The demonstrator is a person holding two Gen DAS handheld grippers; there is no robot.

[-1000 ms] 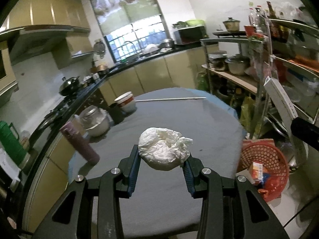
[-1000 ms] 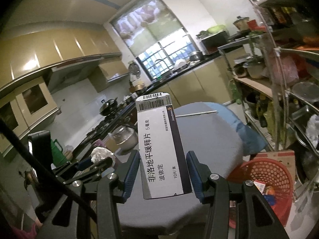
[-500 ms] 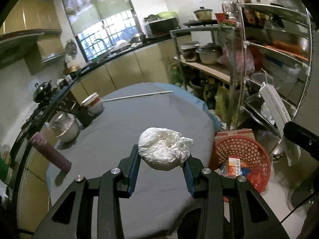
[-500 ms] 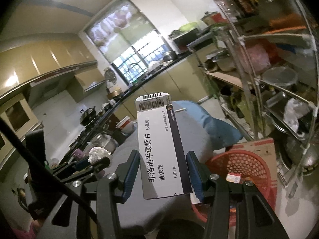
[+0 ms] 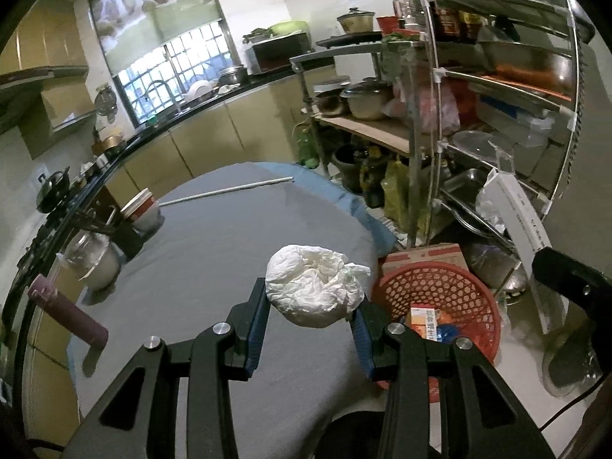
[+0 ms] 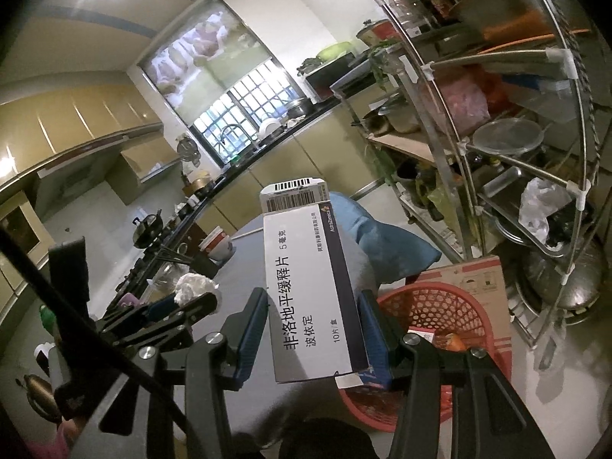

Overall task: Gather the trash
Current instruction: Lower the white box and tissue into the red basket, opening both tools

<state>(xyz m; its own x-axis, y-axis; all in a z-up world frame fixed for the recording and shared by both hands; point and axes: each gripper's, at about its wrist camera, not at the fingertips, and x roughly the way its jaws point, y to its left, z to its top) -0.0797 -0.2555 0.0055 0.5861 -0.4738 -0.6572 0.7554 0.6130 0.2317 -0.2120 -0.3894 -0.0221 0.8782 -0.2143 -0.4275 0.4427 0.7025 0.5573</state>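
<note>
tissue and box are both already lifted, so the relation that matters is where the basket sits from each hand-held gripper.

closest in the left wrist view, the left hand-held gripper (image 5: 311, 317) is clamped on a crumpled white tissue wad (image 5: 315, 287), which bulges up and forward past the blue fingertip pads. under it is the grey tabletop (image 5: 214, 252), so this wad hangs over the cloth near the table's right edge, not over the basket. the red mesh basket (image 5: 440, 290) stands on the floor just past that edge, ahead and to the right of the wad and lower down, with a small carton and some wrappers already inside.

in the right wrist view, the right hand-held gripper (image 6: 311, 334) is closed on the flat sides of a white medicine box (image 6: 310, 287), its long axis pointing forward and up along the fingers, barcode end farthest away. the same basket (image 6: 451, 329) shows directly behind and below the box's right edge, a cardboard carton (image 6: 478, 271) behind it, and the metal shelf rack (image 6: 508, 134) beyond.

my judgement: the right hand is the nearer one, close to over the rim, and needs mainly a short carry forward and down. the left must travel right across the table edge first.
</note>
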